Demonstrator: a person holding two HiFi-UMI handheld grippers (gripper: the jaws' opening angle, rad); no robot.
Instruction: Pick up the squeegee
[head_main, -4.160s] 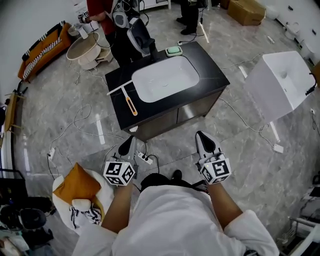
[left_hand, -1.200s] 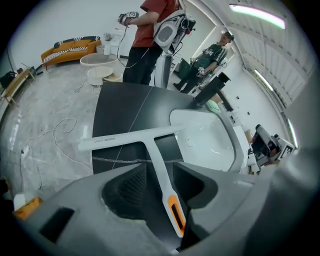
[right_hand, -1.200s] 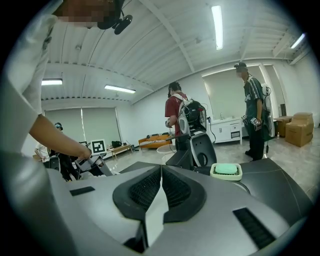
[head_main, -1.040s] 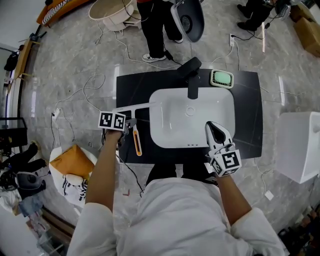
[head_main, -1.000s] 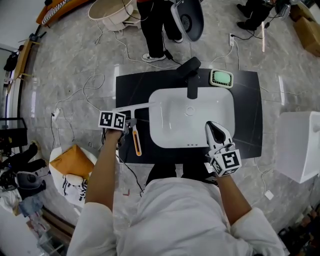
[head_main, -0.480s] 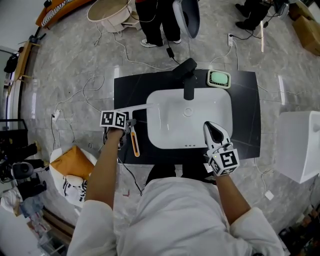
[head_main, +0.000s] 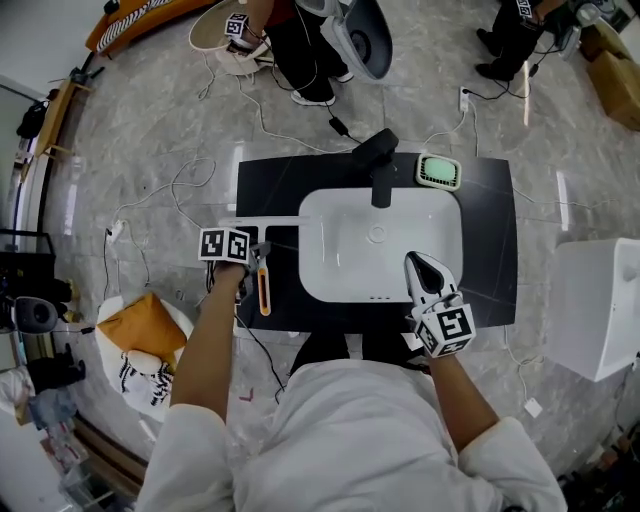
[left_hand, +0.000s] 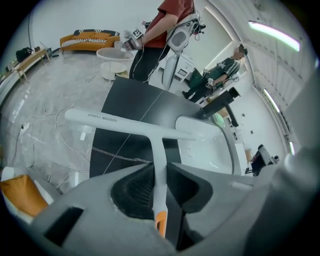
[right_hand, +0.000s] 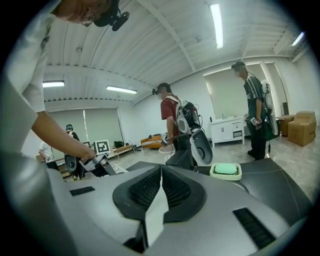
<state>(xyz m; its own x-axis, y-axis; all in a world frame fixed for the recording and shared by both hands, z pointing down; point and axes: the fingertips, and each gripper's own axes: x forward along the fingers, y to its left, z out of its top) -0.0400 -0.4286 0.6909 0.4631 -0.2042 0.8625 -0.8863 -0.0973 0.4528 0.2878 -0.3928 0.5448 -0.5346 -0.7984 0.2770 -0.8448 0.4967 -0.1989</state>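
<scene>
squeegee handle clamped in left tongs, orange end partly hidden; right tongs closed, empty.

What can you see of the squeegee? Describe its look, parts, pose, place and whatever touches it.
The squeegee is T-shaped, seemingly pale grey-white plastic: a long straight blade bar with small print, a slim stem and an orange handle end. It sits over the left part of the black countertop, its bar reaching the white sink. The left gripper has its jaws shut on the stem. Whether it is lifted cannot be told.
</scene>
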